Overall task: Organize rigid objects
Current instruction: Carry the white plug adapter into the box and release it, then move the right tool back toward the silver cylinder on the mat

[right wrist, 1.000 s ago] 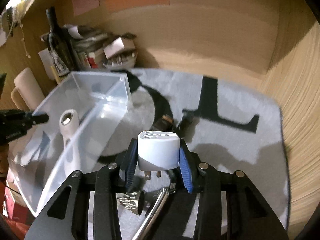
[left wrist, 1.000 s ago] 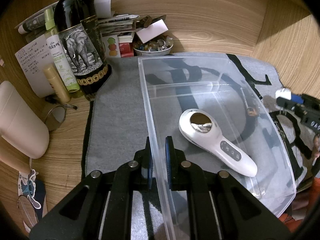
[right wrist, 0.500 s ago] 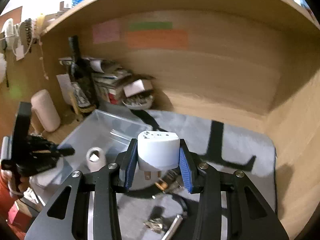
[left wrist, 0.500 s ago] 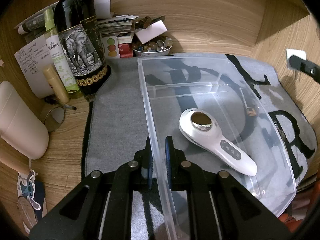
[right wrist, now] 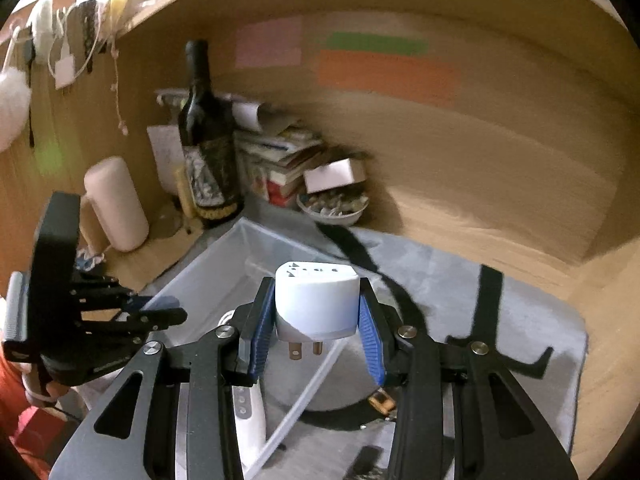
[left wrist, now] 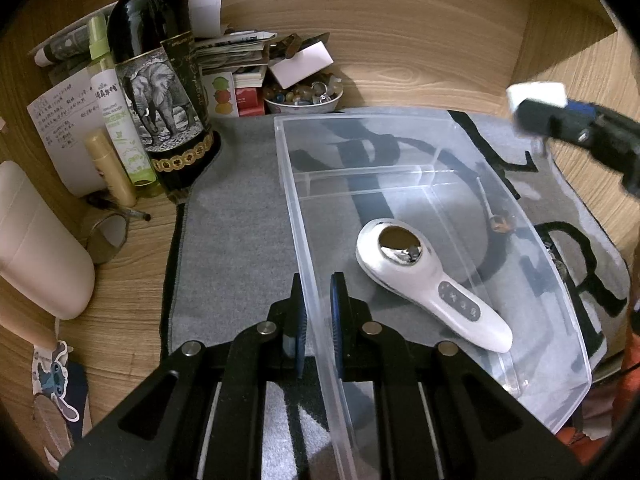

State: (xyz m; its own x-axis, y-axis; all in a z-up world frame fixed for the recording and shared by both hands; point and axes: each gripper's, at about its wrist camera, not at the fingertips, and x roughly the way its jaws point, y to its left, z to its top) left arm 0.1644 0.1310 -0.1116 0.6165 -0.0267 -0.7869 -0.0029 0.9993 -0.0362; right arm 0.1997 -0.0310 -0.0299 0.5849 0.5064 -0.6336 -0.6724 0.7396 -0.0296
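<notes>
Adapter (right wrist: 316, 304) pinched in R tongs (right wrist: 312, 336) above bin (left wrist: 400, 184); L tongs (left wrist: 318, 320) clamp bin wall.

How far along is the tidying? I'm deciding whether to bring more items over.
Done: the white handheld device lies inside the clear bin. In hand: the right gripper is shut on a white plug adapter, held above the bin, while the left gripper clamps the bin's wall. Left: small items on the grey mat, including a small brown piece.
</notes>
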